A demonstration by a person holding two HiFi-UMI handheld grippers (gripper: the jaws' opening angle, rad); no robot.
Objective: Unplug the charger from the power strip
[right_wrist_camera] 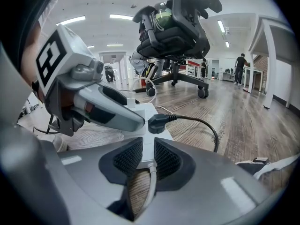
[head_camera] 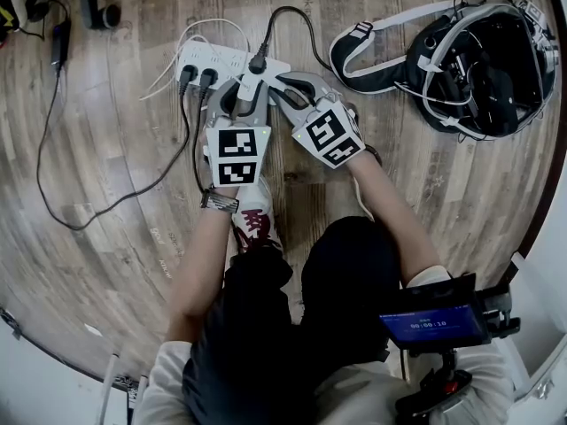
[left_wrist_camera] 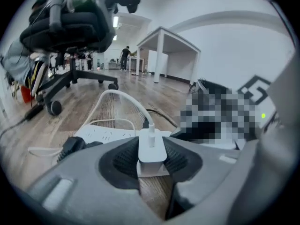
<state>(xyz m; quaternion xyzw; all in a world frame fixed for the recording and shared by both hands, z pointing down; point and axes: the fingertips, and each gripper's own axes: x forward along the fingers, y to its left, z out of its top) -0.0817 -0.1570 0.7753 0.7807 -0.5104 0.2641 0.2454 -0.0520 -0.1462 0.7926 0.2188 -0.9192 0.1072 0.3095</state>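
Wood-plank floor (head_camera: 106, 149) carries everything, and the person kneels on it over a white power strip (head_camera: 226, 57). The left claw (left_wrist_camera: 151, 159) is clamped on the white charger (left_wrist_camera: 151, 146), its ribbed pads pressing both sides. The charger sits at the strip's near edge, close to the right end, and its white cable (left_wrist_camera: 124, 97) arcs up and away. Whether its prongs are out of the socket cannot be told. The right claw (right_wrist_camera: 147, 158) grips the end of the strip, with the strip's white cord running out between the pads.

Three black plugs crowd the charger: two black plugs (head_camera: 197, 80) to its left and a third black plug (head_camera: 259, 60) just behind it, cable looping away. A thin black cable (head_camera: 97, 211) trails across the floor to the left. To the right, well apart, lies an open black bag (head_camera: 496, 25) with dark gear and cords inside, too tangled to name. A black office chair (left_wrist_camera: 70, 27) stands beyond the strip.
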